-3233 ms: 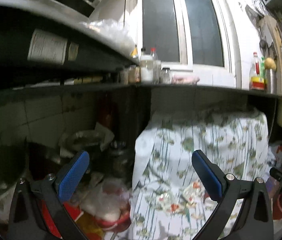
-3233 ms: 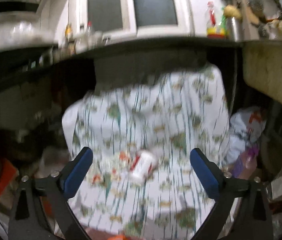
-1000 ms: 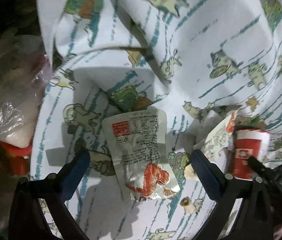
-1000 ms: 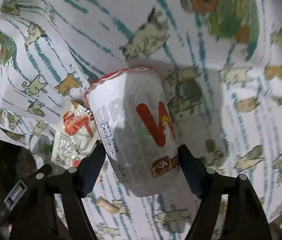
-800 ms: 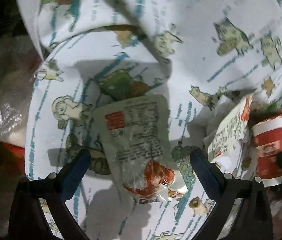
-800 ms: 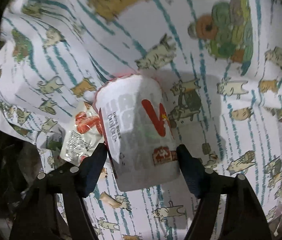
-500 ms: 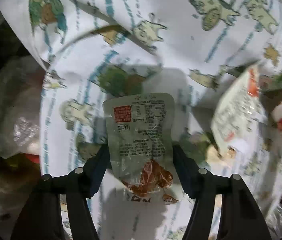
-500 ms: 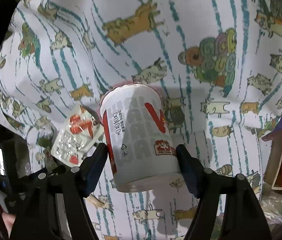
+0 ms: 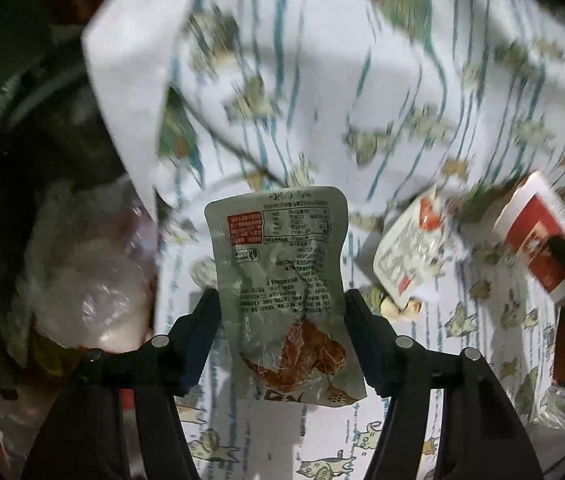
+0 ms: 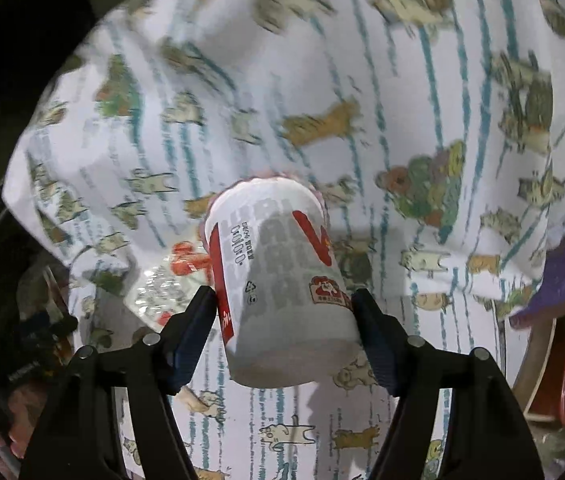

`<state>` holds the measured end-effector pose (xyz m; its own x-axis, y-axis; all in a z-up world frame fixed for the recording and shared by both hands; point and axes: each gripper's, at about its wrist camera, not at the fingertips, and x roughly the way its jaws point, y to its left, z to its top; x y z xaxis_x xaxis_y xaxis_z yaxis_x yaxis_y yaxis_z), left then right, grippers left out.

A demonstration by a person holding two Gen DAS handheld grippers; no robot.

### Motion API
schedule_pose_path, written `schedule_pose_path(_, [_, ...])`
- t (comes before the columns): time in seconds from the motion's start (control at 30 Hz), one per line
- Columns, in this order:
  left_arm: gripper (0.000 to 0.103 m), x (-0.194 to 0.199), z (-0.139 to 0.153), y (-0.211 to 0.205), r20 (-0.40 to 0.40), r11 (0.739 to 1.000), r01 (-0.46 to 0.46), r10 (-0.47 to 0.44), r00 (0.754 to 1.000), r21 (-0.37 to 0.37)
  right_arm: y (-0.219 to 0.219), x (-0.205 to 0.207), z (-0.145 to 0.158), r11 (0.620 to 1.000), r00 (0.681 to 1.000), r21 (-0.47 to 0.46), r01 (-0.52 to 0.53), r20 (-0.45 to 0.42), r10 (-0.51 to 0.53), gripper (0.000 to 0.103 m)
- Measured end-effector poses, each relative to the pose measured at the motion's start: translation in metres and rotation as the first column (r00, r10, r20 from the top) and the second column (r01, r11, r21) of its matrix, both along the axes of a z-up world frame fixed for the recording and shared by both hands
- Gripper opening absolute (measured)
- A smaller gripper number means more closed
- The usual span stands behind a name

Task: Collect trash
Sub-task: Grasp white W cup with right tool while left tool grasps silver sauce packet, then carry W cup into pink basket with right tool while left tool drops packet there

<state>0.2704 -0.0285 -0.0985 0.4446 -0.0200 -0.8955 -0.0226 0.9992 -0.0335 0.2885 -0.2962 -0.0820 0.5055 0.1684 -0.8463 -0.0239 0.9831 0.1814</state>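
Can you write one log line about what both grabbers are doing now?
left gripper: shut on snack pouch | right gripper: shut on paper cup | second wrapper: on cloth

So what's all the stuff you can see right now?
pouch: 1, silvery with red label, between the left gripper's pads
cup: 1, white and red, between the right gripper's pads
second pouch: 1, white and red, lying on the cloth
cloth: 1, white with teal stripes and cartoon animals, spread under everything
plastic bag: 1, clear, left of the cloth
left gripper: 1, black with blue pads, shut on the pouch
right gripper: 1, black with blue pads, shut on the cup
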Motion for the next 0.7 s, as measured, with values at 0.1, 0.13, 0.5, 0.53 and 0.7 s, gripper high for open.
schedule_pose_path(0.1, [0.065, -0.005, 0.021, 0.019, 0.060, 0.999, 0.004, -0.001, 0.998, -0.036, 0.010, -0.009, 0.006, 0.999, 0.999, -0.010, -0.040, 0.032, 0.040, 0.067])
schedule_pose_path(0.13, [0.065, -0.005, 0.027, 0.023, 0.079, 0.999, 0.008, -0.005, 0.997, -0.041, 0.014, -0.012, 0.007, 0.999, 0.998, -0.013, -0.050, 0.034, 0.051, 0.067])
schedule_pose_path(0.5, [0.065, -0.060, 0.082, 0.031, 0.247, 0.989, 0.124, -0.100, 0.964, -0.086, 0.037, -0.020, -0.008, 0.997, 0.997, -0.024, -0.078, -0.011, 0.078, 0.064])
schedule_pose_path(0.53, [0.065, -0.065, 0.085, 0.033, 0.253, 0.987, 0.125, -0.097, 0.963, -0.099, 0.036, -0.021, -0.006, 0.997, 0.997, -0.021, -0.078, -0.005, 0.078, 0.064])
schedule_pose_path(0.7, [0.065, -0.090, 0.104, 0.034, 0.329, 0.991, 0.115, -0.085, 0.940, -0.071, 0.045, -0.036, 0.010, 0.993, 0.992, -0.024, -0.114, 0.045, 0.115, 0.064])
